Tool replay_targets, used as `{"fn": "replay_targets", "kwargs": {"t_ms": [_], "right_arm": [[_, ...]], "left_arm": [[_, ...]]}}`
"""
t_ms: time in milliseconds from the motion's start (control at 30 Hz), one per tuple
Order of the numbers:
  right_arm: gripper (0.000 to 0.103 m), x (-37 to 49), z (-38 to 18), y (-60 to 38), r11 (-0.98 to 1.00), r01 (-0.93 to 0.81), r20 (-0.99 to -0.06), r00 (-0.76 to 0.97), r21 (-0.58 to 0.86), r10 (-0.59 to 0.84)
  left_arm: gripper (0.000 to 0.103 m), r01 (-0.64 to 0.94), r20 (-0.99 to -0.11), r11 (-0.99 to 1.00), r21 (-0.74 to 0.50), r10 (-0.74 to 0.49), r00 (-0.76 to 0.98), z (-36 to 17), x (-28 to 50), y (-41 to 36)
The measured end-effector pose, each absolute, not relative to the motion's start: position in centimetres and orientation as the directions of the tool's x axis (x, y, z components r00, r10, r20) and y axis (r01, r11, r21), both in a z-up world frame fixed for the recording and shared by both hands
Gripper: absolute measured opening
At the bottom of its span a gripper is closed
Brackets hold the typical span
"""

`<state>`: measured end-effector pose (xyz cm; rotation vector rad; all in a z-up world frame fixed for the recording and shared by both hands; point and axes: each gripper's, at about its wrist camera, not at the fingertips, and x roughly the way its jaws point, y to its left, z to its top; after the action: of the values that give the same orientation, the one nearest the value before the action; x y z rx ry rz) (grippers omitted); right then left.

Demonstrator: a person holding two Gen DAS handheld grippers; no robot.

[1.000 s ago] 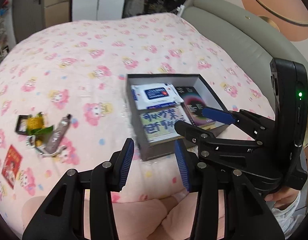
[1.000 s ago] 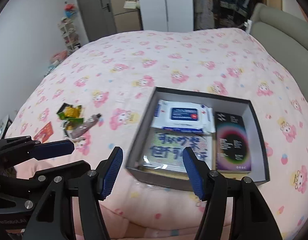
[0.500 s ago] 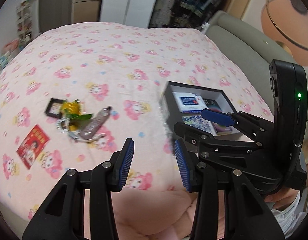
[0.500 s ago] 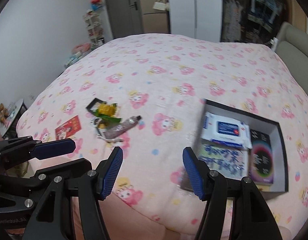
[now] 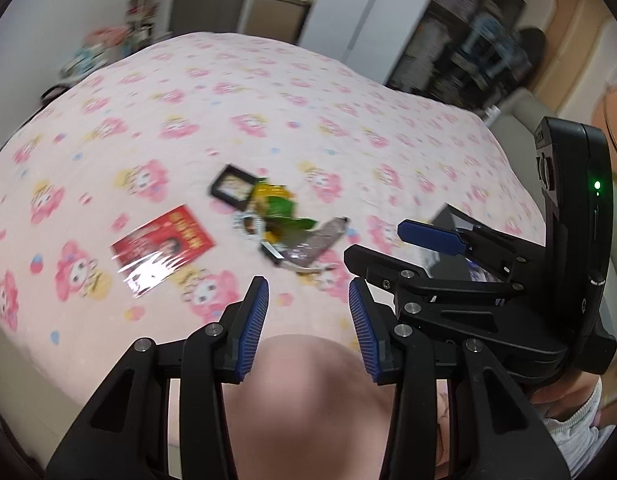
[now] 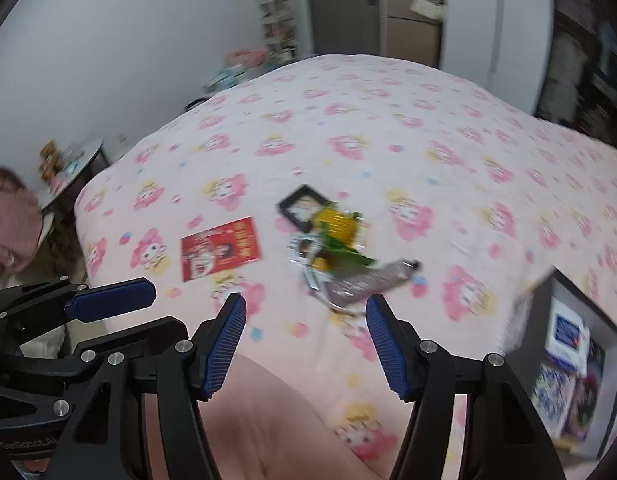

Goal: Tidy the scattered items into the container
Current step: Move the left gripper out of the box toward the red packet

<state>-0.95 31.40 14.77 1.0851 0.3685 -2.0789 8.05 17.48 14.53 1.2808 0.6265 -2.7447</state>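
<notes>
A heap of small items lies on the pink bedspread: a black picture frame (image 6: pixel 302 207), a yellow and green packet (image 6: pixel 337 227), a metal clip (image 6: pixel 304 250) and a silver tube (image 6: pixel 368 283). A red card (image 6: pixel 220 248) lies to their left. The same heap (image 5: pixel 276 220) and red card (image 5: pixel 162 240) show in the left wrist view. The dark box (image 6: pixel 568 364) with packs inside sits at the far right. My left gripper (image 5: pixel 306 292) is open and empty, short of the heap. My right gripper (image 6: pixel 306 308) is open and empty, just before the tube.
The bed's near edge (image 6: pixel 268 420) runs under both grippers. A small dark side table (image 6: pixel 76 168) with toys stands left of the bed. A grey headboard (image 5: pixel 520 120) and shelves lie beyond the far right side.
Both grippers have swung left, away from the box and toward the heap and red card. The box has slid to the right edge of both views. Both stay open.
</notes>
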Motion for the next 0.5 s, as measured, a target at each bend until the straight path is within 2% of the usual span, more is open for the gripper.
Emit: {"fn": "replay_targets", "kwargs": {"t_ms": [167,500], "right_arm": [[0.059,-0.8,13.4,27.0,-0.609,0.788,-0.808,-0.298,0.092,-0.508],[0.059,-2.6,9.0,20.7,-0.517,0.852,-0.870,-0.190,0.084,-0.454]], "left_arm": [[0.041,0.286,-0.757,-0.889,-0.357,0.096,-0.647,12.3,8.4,14.5],[0.041,0.392,-0.786,-0.830,-0.397,0.088,-0.612,7.7,7.1,9.6]]}}
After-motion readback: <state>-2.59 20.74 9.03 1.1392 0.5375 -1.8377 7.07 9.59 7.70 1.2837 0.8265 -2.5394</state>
